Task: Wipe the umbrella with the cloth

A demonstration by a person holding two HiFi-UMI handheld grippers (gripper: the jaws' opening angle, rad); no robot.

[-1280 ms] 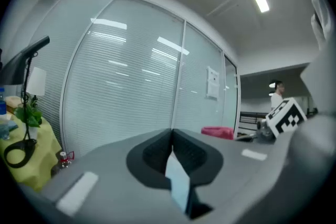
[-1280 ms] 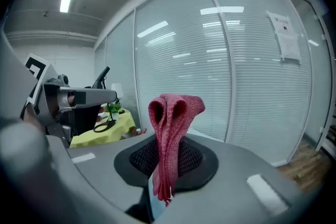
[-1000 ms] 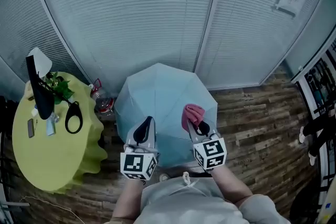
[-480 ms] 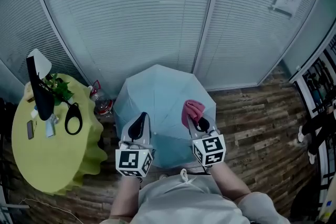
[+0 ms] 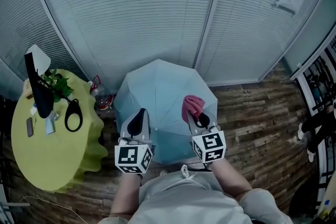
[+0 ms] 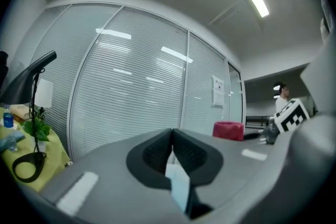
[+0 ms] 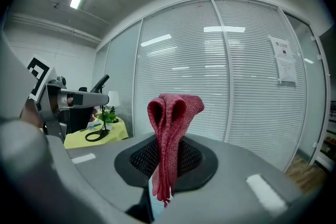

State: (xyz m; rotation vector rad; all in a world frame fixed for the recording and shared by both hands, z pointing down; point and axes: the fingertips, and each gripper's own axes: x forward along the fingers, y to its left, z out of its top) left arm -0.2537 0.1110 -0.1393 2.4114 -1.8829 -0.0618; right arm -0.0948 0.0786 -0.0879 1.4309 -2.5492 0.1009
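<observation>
An open pale blue umbrella (image 5: pixel 157 97) stands canopy-up on the wooden floor in front of the blinds. My right gripper (image 5: pixel 197 115) hovers over its right side, shut on a folded red cloth (image 5: pixel 192 106) that sticks up from the jaws (image 7: pixel 170 128). My left gripper (image 5: pixel 137 119) is over the canopy's left front part, jaws closed together with nothing between them (image 6: pixel 172 152). A strip of pale blue umbrella shows below the left jaws. The umbrella's handle is hidden under the canopy.
A round table with a yellow-green cloth (image 5: pixel 50 147) stands at the left, carrying a black desk lamp (image 5: pixel 38 86), a small plant (image 5: pixel 56 86) and a phone (image 5: pixel 30 127). A bottle (image 5: pixel 101 98) sits on the floor beside the umbrella. Blinds (image 5: pixel 157 13) close the back.
Both grippers have drawn slightly back toward me and up over the canopy; the left one shifted a little left. The cloth stays in the right gripper.
</observation>
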